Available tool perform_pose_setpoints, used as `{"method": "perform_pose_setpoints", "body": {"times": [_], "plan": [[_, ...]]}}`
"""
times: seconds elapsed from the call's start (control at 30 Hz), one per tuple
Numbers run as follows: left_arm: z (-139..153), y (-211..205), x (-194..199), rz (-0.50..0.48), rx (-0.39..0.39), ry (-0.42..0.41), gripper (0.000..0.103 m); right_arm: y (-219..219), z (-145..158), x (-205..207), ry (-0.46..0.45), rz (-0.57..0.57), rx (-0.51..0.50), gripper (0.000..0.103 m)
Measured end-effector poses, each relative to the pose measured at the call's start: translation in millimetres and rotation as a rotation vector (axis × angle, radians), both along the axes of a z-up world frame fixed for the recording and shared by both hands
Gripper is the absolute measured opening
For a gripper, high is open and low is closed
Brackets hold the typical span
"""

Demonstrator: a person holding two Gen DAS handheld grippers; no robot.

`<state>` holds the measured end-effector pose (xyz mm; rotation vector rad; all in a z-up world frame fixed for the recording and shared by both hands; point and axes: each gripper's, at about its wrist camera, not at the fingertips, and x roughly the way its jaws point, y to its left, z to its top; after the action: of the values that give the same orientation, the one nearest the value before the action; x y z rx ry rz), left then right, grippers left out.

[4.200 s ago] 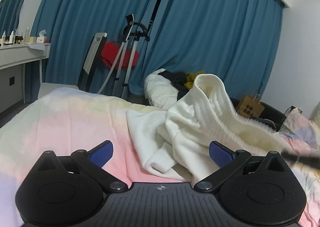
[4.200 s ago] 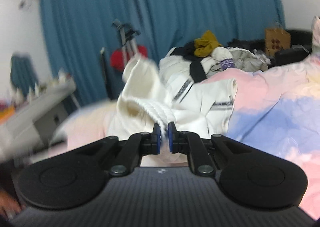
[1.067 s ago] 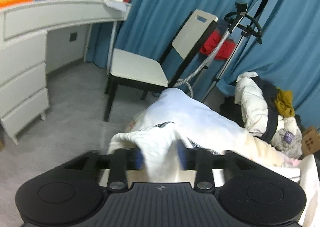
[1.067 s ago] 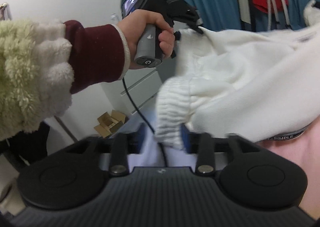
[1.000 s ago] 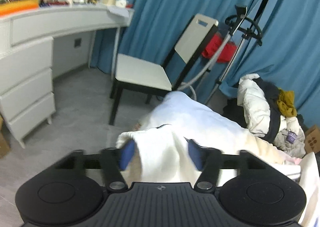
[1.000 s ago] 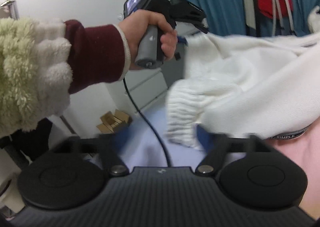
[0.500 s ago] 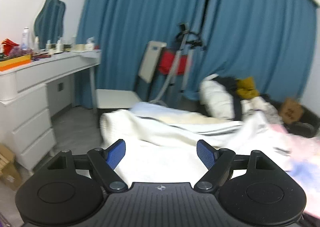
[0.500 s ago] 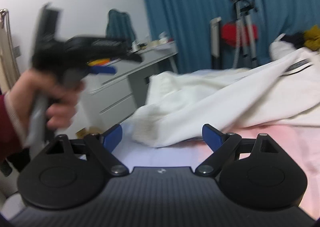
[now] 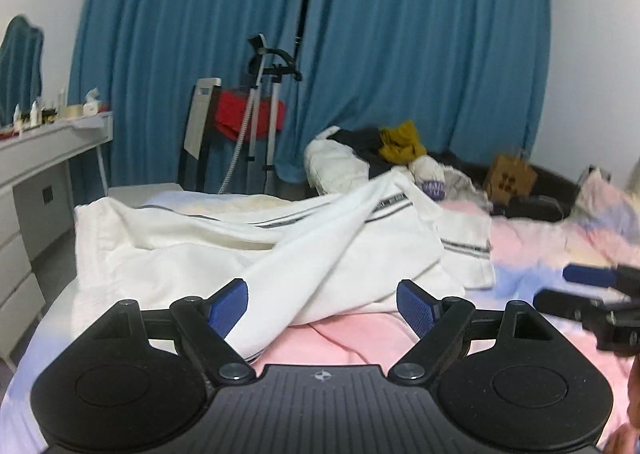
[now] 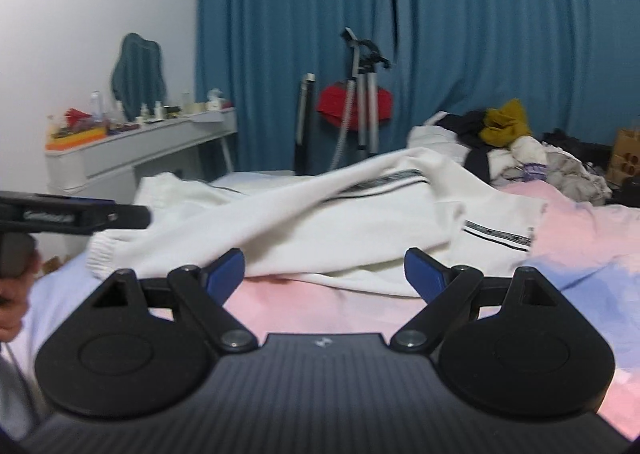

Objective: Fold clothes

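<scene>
A white sweatshirt with dark stripe trim lies spread across the pink and blue bedspread; it also shows in the right wrist view. One sleeve runs diagonally down toward my left gripper, which is open and empty, its left pad close to the cuff. My right gripper is open and empty, just short of the sweatshirt's near hem. The right gripper shows at the right edge of the left wrist view, and the left one at the left edge of the right wrist view.
A pile of other clothes sits beyond the bed. A chair and a garment steamer stand are by the blue curtains. A white dressing table stands left. A brown paper bag is at the right.
Both grippers let go of the sweatshirt about a second ago, opened and pulled back. The sweatshirt now lies spread on the bed instead of being held up.
</scene>
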<state>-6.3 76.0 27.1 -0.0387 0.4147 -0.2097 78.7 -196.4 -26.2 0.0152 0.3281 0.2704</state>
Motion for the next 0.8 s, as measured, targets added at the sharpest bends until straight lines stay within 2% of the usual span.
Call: {"method": "perform_pose_setpoints", "body": {"times": [0.13,0.33,0.4,0.53,0.7,0.8], "plan": [[-7,-16,22,-0.001,0.049,0.006,0.085,-12,-17,29,0.025,-0.014,0.056,0.088],[-19,-29,81,0.025,0.125,0.018,0.085,-23,-28,63,0.04,-0.01,0.042,0.088],[-23,-33,106,0.026,0.16,0.025,0.085,-26,-30,75,0.035,-0.016,0.028,0.088],[-31,-43,154,0.023,0.218,0.015,0.085,-39,-35,97,0.053,-0.033,0.08,0.088],[-39,-62,222,0.007,0.224,0.035,0.085,-50,-46,116,0.094,-0.062,0.091,0.088],[-48,-90,257,-0.035,0.261,0.047,0.085,-54,-53,121,0.112,-0.047,0.061,0.088]]}}
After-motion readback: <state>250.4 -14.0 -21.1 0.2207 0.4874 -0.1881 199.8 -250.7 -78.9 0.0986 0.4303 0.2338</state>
